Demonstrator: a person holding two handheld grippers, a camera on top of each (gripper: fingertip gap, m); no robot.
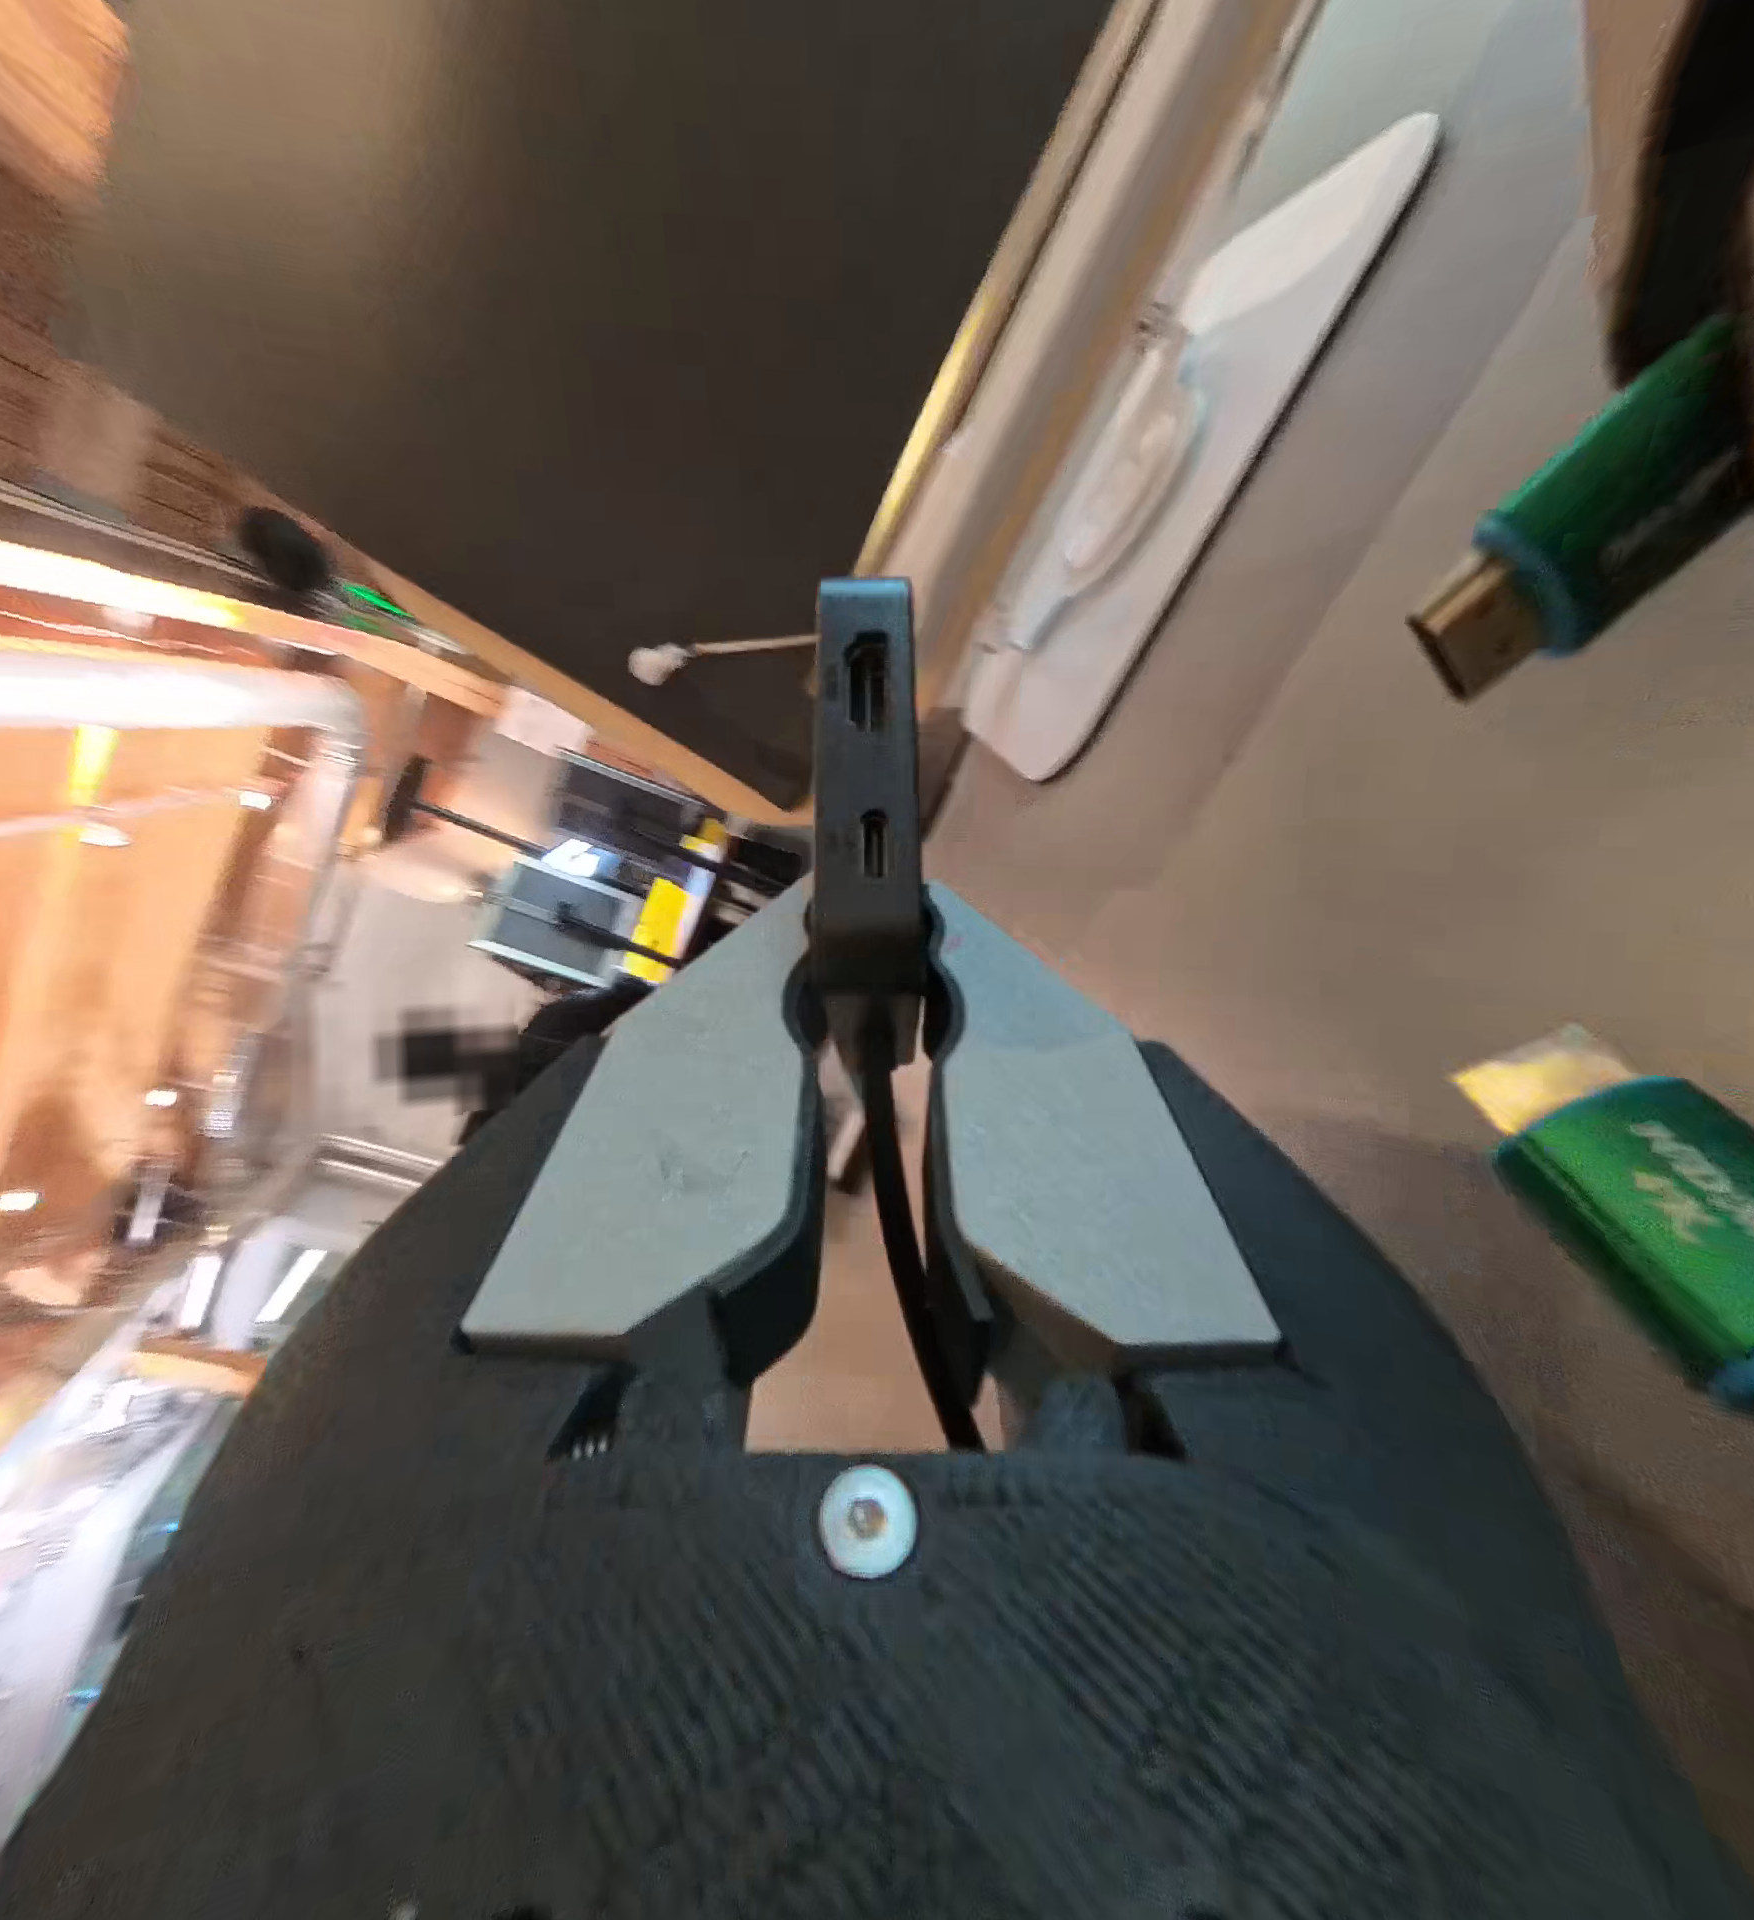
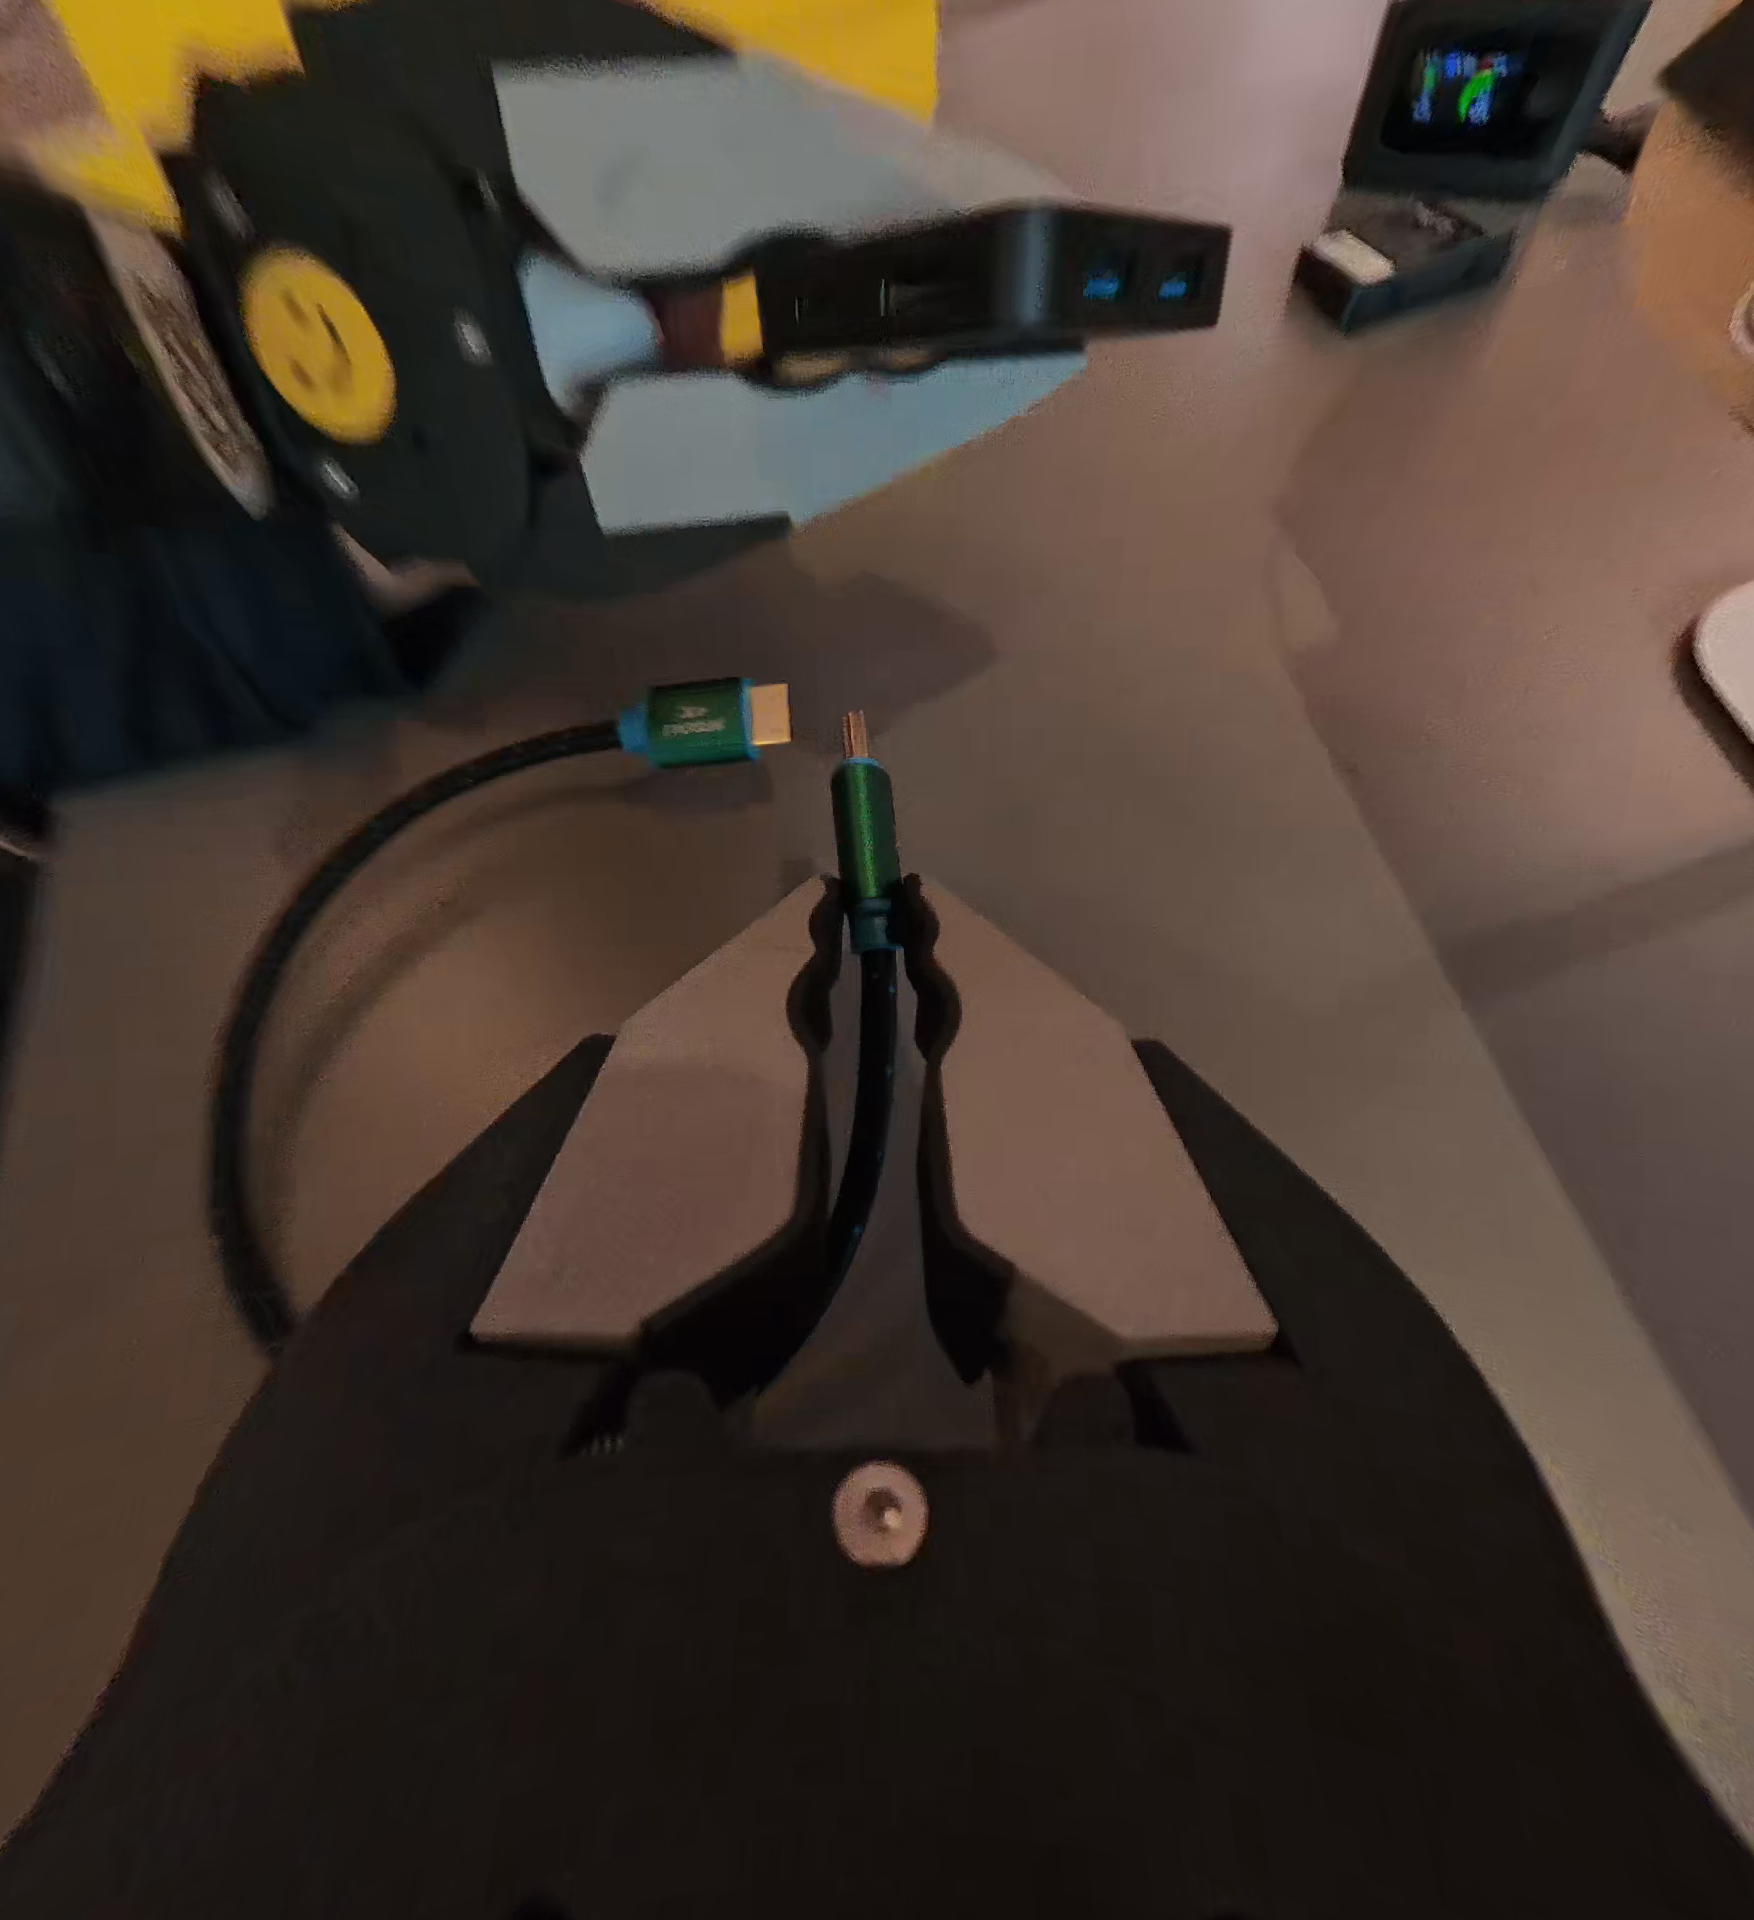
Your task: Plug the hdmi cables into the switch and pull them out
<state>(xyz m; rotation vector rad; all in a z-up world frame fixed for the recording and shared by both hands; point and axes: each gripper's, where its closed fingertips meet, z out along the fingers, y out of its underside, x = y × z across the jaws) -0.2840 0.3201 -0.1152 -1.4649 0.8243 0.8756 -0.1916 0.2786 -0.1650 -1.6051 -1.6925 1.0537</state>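
Dark grey, the switch (image 1: 867, 790) sits clamped edge-on in our left gripper (image 1: 869, 925), lifted off the table (image 2: 1164, 831) with its ports facing out. Our right gripper (image 2: 871, 904) is closed on a green HDMI plug (image 2: 865, 821), short of the switch. The second plug (image 2: 707, 721) lies on the table.

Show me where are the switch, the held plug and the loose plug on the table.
switch (image 1: 866, 769): left wrist view, on its dark end face between the two ports.
held plug (image 2: 865, 826): right wrist view, on its green shell ahead of the fingertips.
loose plug (image 2: 698, 721): right wrist view, on its green shell.
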